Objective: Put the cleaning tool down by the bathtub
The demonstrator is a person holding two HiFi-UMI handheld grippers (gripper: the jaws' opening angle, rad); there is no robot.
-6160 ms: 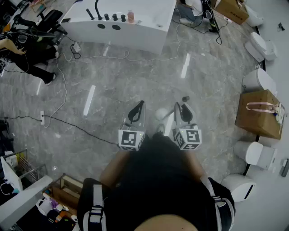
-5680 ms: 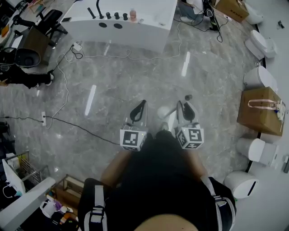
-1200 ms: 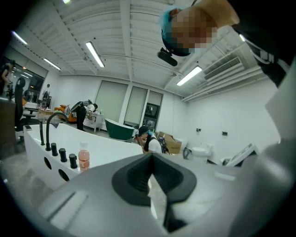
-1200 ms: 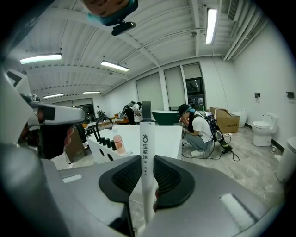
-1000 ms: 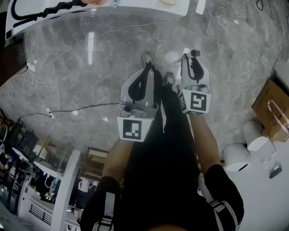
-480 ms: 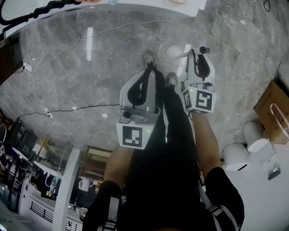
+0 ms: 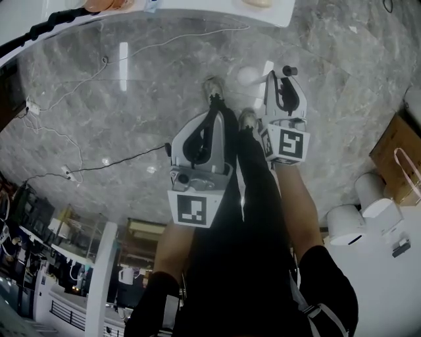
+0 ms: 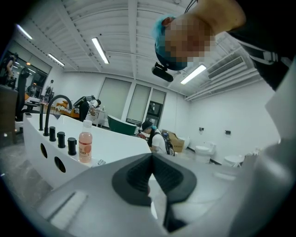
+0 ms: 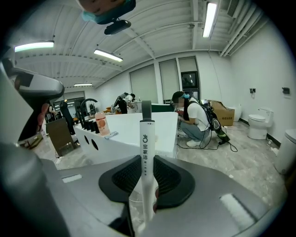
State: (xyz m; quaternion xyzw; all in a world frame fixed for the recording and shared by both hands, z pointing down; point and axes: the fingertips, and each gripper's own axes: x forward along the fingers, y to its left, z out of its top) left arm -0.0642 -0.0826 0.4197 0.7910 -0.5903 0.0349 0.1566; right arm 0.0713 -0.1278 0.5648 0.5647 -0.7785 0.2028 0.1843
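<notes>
The cleaning tool (image 9: 146,148) is a white stick with printed characters and a dark top end. It stands upright between the black pads of my right gripper (image 9: 145,169), which is shut on it. From the head view, the right gripper (image 7: 284,99) is held over the grey floor, with the tool's dark tip (image 7: 288,70) poking out ahead and a round white end (image 7: 248,76) to its left. My left gripper (image 7: 212,108) hangs beside it; its pads (image 8: 138,173) meet with nothing in them. The white bathtub (image 7: 197,8) lies just ahead.
A pink bottle (image 8: 85,147) and black tap fittings (image 8: 51,111) stand on the bathtub's rim. Cables (image 7: 79,89) trail over the marble floor at left. A cardboard box (image 7: 398,158) and white toilets (image 7: 348,220) line the right side. A person (image 9: 194,120) crouches beyond the tub.
Over the last seconds the bathtub has come from far off to the view's top edge. In the last second both grippers shifted only slightly; the tool stays gripped.
</notes>
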